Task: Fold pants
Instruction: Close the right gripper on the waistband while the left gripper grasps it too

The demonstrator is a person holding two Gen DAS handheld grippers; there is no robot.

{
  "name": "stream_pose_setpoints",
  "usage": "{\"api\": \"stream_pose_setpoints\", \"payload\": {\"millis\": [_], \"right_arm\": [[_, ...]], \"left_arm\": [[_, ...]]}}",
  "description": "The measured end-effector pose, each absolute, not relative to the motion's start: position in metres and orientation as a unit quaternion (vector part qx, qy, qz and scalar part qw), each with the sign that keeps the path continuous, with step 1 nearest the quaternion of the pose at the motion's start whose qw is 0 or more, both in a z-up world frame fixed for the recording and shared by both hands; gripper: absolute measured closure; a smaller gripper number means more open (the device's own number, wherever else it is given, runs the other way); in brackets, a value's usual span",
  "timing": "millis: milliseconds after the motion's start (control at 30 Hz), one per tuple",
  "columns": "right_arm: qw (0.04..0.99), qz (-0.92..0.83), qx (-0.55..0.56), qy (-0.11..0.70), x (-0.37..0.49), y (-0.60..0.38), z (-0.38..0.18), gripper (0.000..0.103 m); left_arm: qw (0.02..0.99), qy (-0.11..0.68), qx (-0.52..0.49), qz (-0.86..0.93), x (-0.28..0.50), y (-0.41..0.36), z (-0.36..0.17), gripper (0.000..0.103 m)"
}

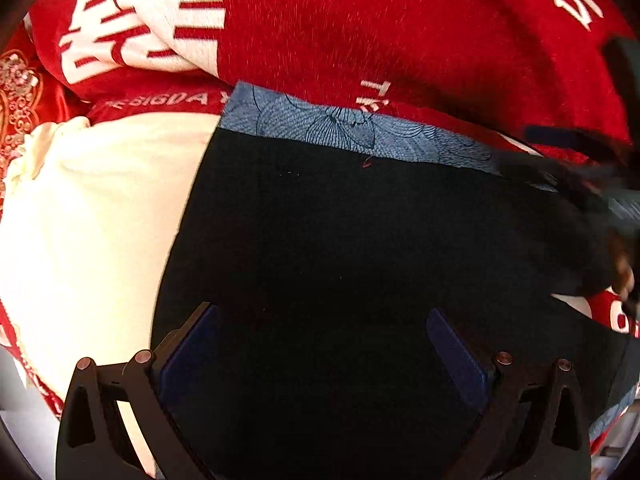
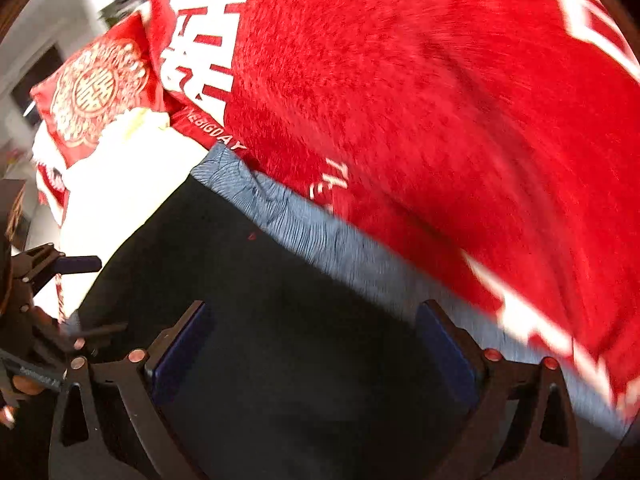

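Bright, even light; fisheye bending and dark corners; right wrist view motion-blurred, left mostly sharp.

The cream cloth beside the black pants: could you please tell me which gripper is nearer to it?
Left. The left gripper hovers at the pants' edge bordering the cream cloth; the right gripper is farther along the pants, by the blue waistband.

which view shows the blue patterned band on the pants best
The left wrist view. There the band is sharp, its leaf-line print is readable, and it runs nearly the full width along the black pants. The right wrist view also shows the band, but motion blur smears its right part.
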State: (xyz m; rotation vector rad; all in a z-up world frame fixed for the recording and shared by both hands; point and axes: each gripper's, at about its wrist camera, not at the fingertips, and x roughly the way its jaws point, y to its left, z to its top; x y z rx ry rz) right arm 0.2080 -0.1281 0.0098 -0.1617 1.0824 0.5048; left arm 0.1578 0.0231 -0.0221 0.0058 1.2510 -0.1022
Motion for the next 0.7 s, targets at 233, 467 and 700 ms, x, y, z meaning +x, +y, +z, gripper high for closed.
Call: {"api": "stream_pose_setpoints", "payload": {"millis": [233,467,700], "right_arm": [[0.762,0.299,-0.144,0.556,0.277,-0.098,-0.054,0.031],[0.730,0.349,-0.170,0.563,0.296,-0.083,-0.080,0.030],[0.720,0.373,-0.190,0.554,0.277,-0.071,-0.060,0.094]], "left_arm": [[0.806,0.590,0.003,-0.048,0.171,0.027,-0.038,0.000],[0.801,0.596,-0.012,-0.050,0.174,0.034,-0.044,0.000],[0.803,0.590,-0.051,-0.064,0.184,0.035,-0.029,0.000]]}}
